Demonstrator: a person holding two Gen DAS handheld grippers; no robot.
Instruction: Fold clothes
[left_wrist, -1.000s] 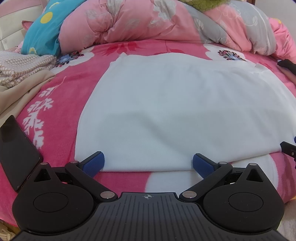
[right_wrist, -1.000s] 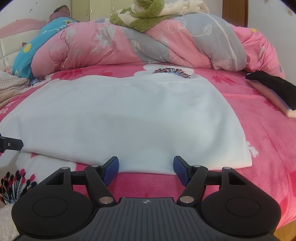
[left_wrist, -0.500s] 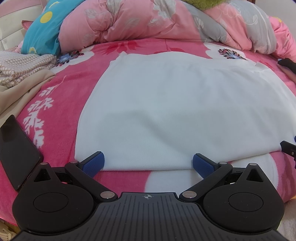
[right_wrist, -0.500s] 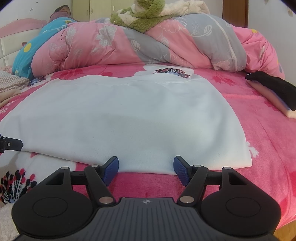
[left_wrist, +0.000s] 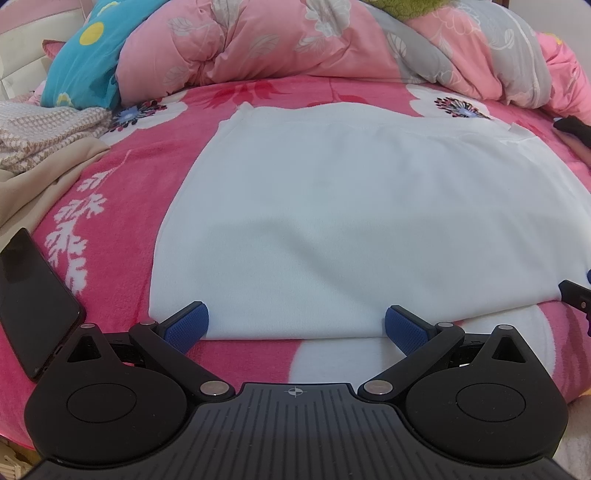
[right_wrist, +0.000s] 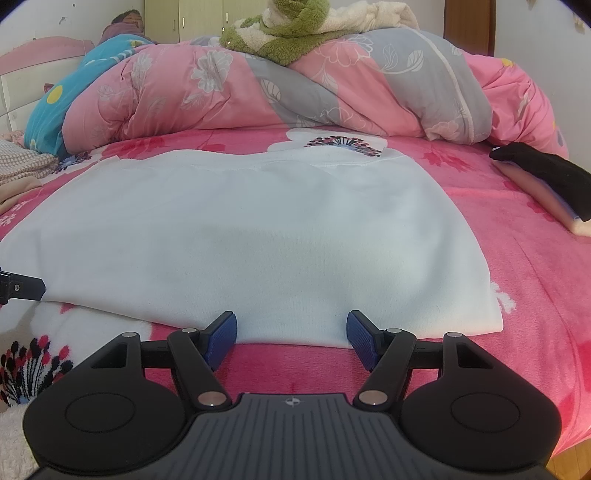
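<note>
Your left tool (left_wrist: 293, 328) sits spread wide at the near hem of the white garment (left_wrist: 351, 221), which lies flat on the pink bed (left_wrist: 122, 206); its blue pads flank the hem near the garment's left corner and pinch nothing. If you close from here you may catch only the top layer, or the plush blanket with it, and the fold would drag crooked. The phone (left_wrist: 33, 299) lies just beside that tool and could be knocked off the bed's edge. Your right tool (right_wrist: 291, 338) is likewise spread and empty, pads at the hem toward the right corner. Both point downward and forward at the edge, side by side; uneven lifting would skew the fold.
</note>
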